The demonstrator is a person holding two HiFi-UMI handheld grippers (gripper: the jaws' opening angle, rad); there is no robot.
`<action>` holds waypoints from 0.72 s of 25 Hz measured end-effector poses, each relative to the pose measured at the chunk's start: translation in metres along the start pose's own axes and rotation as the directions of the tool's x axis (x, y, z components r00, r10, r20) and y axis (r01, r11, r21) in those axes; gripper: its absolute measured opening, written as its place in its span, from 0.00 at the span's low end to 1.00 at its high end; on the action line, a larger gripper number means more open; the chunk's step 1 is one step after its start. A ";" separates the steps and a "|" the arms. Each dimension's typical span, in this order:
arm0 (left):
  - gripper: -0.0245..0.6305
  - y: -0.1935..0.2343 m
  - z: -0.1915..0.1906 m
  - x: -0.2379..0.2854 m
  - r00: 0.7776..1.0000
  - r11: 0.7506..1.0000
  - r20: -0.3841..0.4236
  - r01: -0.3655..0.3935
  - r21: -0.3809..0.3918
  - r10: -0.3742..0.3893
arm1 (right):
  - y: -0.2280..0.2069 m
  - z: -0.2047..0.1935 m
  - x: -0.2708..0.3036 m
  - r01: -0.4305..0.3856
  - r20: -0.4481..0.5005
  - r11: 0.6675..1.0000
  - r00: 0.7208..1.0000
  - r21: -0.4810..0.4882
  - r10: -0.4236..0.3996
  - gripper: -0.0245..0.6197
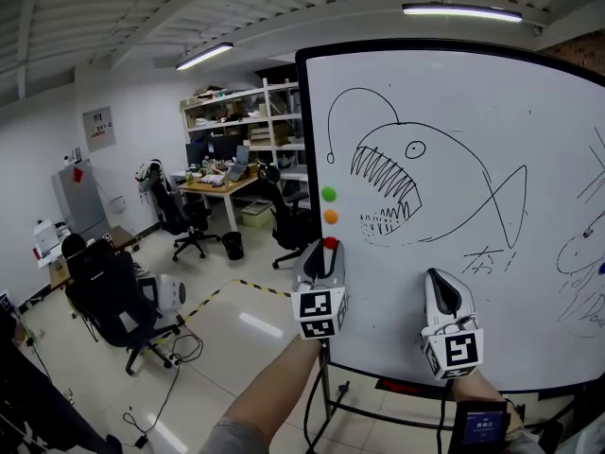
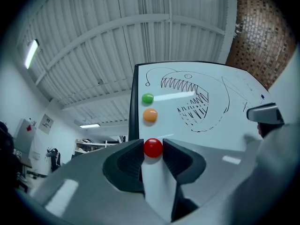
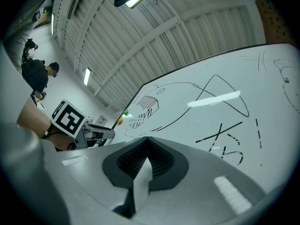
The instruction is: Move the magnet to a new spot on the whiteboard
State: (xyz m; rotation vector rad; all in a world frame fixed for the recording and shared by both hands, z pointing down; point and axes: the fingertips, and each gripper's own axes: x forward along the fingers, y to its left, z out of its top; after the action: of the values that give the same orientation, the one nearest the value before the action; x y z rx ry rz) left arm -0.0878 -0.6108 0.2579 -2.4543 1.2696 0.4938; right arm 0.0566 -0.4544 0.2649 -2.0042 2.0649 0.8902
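A small red magnet [image 1: 330,242] sits near the left edge of the whiteboard [image 1: 492,291], below an orange magnet [image 1: 330,217] and a green magnet [image 1: 328,194]. My left gripper [image 1: 328,248] points up at the board, and its two pads press on either side of the red magnet [image 2: 153,147]. The orange magnet [image 2: 150,115] and the green magnet [image 2: 147,98] stand just above it. My right gripper [image 1: 437,274] is held lower right against the board, under the drawn fish. Its jaws [image 3: 147,139] meet with nothing between them.
The whiteboard carries a black fish drawing [image 1: 416,183] and stands on a wheeled frame [image 1: 331,395]. To the left are black office chairs [image 1: 113,296], a desk [image 1: 217,185], shelves [image 1: 250,112] and cables on the floor [image 1: 175,348]. A person's dark clothing [image 1: 24,395] shows at bottom left.
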 end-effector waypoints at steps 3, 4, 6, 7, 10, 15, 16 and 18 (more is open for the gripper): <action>0.22 0.000 0.000 0.001 1.000 1.000 0.010 0.011 -0.014 -0.011 | -0.001 -0.004 0.000 0.001 -0.009 1.000 1.000 0.000 -0.001 0.05; 0.21 0.000 0.000 0.001 1.000 1.000 0.012 0.013 -0.015 -0.013 | -0.001 -0.005 -0.001 0.002 -0.012 1.000 1.000 0.001 -0.002 0.05; 0.21 -0.001 0.000 0.001 1.000 1.000 0.017 0.013 -0.015 -0.013 | -0.002 -0.006 -0.002 0.003 -0.014 1.000 1.000 0.002 -0.003 0.05; 0.22 -0.001 0.000 0.001 1.000 1.000 0.018 0.011 -0.013 -0.011 | -0.002 -0.006 -0.002 0.003 -0.014 1.000 1.000 0.001 -0.003 0.05; 0.21 0.000 -0.001 0.000 1.000 1.000 0.019 0.002 -0.007 -0.002 | -0.004 -0.006 -0.004 0.007 -0.016 1.000 1.000 0.000 -0.007 0.05; 0.26 -0.003 0.000 -0.002 1.000 1.000 0.014 0.010 -0.003 -0.010 | -0.007 -0.004 -0.008 0.010 -0.015 1.000 1.000 0.000 -0.010 0.05; 0.26 -0.004 0.001 -0.004 1.000 1.000 0.018 0.008 0.001 -0.008 | -0.008 -0.003 -0.009 0.011 -0.016 1.000 1.000 0.001 -0.011 0.05; 0.26 -0.007 0.005 -0.008 1.000 1.000 0.031 0.004 0.011 -0.004 | -0.010 -0.003 -0.012 0.013 -0.015 1.000 1.000 -0.001 -0.013 0.05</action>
State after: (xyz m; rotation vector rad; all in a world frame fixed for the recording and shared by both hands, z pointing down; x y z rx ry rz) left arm -0.0866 -0.5992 0.2584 -2.4307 1.2519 0.5202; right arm 0.0678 -0.4448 0.2699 -2.0288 2.0567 0.8761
